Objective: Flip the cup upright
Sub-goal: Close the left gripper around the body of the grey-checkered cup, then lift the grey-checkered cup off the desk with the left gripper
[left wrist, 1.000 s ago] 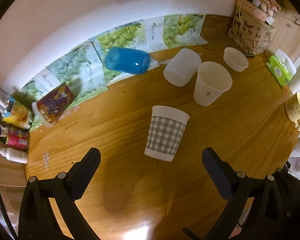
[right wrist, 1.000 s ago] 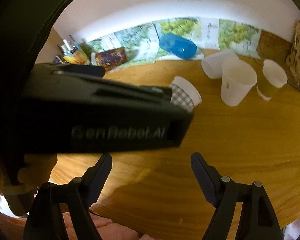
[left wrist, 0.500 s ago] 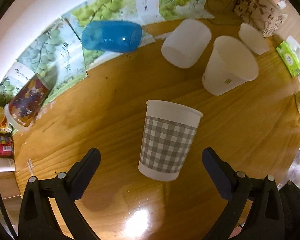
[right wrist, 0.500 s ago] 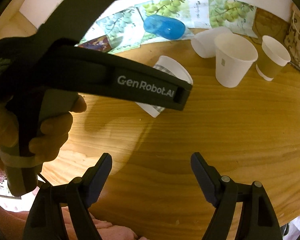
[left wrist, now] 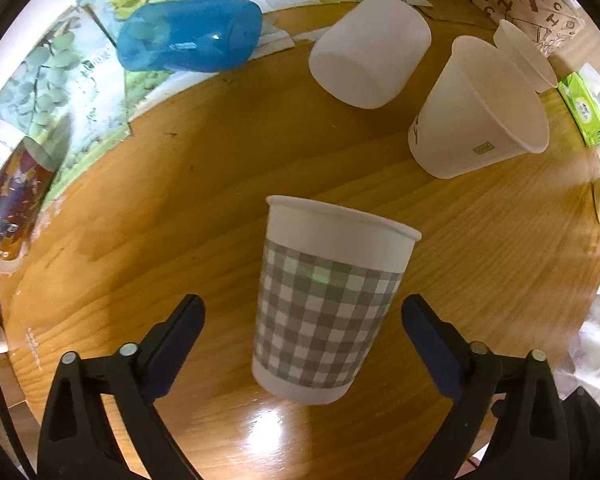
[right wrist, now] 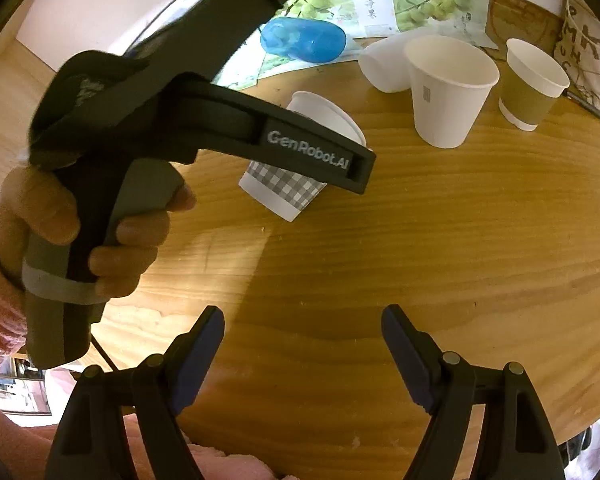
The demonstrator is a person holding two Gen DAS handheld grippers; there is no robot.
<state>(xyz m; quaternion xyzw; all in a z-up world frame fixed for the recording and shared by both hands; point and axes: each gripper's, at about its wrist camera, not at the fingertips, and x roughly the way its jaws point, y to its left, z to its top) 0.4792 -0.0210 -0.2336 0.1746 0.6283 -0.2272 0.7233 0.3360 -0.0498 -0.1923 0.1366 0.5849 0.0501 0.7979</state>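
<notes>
the checked cup (left wrist: 326,304) stands rim-up on the wooden counter (left wrist: 180,200), between the wide-open fingers of the left gripper (left wrist: 302,316), untouched. the right gripper (right wrist: 302,338) hangs wide open over bare counter nearer, holding nothing

Matt paper cup (left wrist: 332,300) (gingham print) on glossy wooden table (left wrist: 480,280).

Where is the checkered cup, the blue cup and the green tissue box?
checkered cup (left wrist: 324,304): left wrist view, on its gray plaid band.
blue cup (left wrist: 188,34): left wrist view, on its side wall.
green tissue box (left wrist: 582,110): left wrist view, on its green side.
</notes>
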